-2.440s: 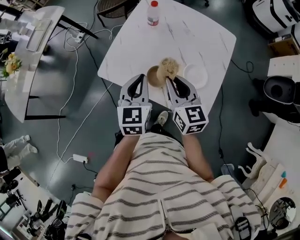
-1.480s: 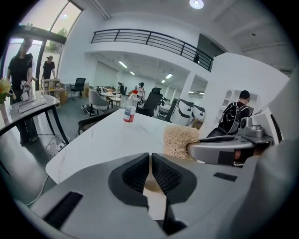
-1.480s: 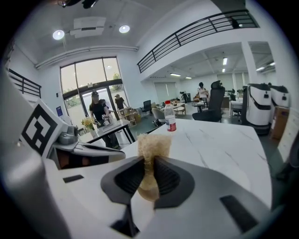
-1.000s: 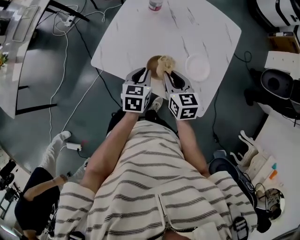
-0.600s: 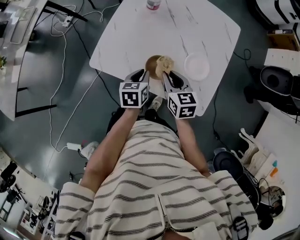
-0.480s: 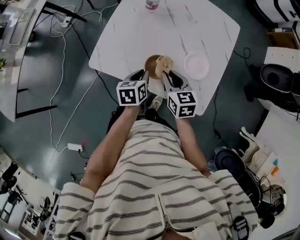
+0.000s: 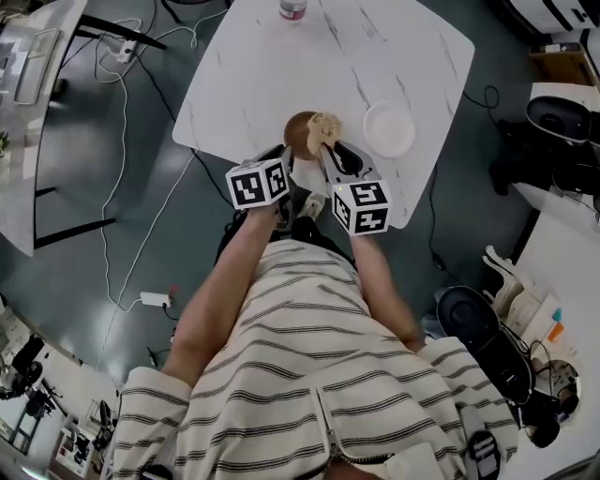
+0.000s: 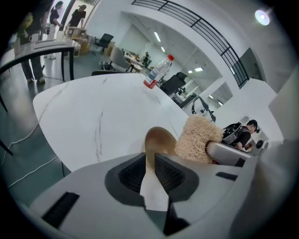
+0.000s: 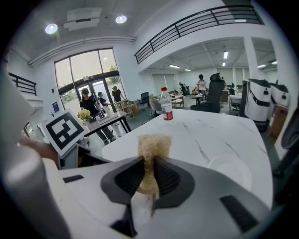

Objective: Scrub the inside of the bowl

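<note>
Left gripper [image 7: 284, 156] and right gripper [image 7: 330, 156] meet side by side over the near edge of the white, grey-veined table [image 7: 272, 70], each with a marker cube at its back end and held out in front of the person's striped top [image 7: 309, 375]. On the table, just right of the grippers, lies a white plate [image 7: 388, 129], apart from both of them. Left of the plate is the brown bowl [image 7: 300, 133]: the left gripper view shows that gripper's jaws closed on its near rim, with the bowl tipped up on edge and its hollow turned towards the right gripper. Whether it touches the tabletop I cannot tell. The right gripper's jaws are clamped on a tan, fibrous scrub pad [image 9: 150, 145], which sticks out beyond the jaw tips and lies against the right part of the bowl. At the table's far edge, well apart from all this, stands a clear bottle [image 7: 292, 8] with a red cap.
</note>
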`<state>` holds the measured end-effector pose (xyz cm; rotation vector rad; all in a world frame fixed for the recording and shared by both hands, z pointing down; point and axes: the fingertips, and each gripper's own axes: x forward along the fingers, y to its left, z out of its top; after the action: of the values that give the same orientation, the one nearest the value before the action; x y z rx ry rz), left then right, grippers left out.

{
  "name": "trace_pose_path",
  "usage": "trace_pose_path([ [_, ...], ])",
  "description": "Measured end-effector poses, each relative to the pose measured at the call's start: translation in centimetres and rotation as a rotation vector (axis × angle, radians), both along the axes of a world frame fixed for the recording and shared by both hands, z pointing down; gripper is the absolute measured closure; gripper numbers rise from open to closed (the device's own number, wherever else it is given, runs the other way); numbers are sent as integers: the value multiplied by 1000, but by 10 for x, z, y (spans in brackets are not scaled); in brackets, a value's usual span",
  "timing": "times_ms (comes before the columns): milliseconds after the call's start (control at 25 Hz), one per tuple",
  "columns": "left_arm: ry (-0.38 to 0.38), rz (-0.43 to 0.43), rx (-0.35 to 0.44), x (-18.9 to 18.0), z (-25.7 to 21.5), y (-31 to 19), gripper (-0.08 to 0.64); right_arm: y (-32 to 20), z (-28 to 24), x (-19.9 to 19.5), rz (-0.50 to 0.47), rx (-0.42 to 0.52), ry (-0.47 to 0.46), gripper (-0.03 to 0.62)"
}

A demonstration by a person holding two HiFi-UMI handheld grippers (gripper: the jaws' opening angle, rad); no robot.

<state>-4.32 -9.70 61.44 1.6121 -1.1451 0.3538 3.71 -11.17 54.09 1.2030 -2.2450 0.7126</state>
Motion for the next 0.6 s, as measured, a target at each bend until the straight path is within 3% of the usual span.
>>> trace_pose_path([
  [600, 265, -203, -175, 2, 20, 3, 517, -3, 14, 5, 2, -33, 16, 526],
])
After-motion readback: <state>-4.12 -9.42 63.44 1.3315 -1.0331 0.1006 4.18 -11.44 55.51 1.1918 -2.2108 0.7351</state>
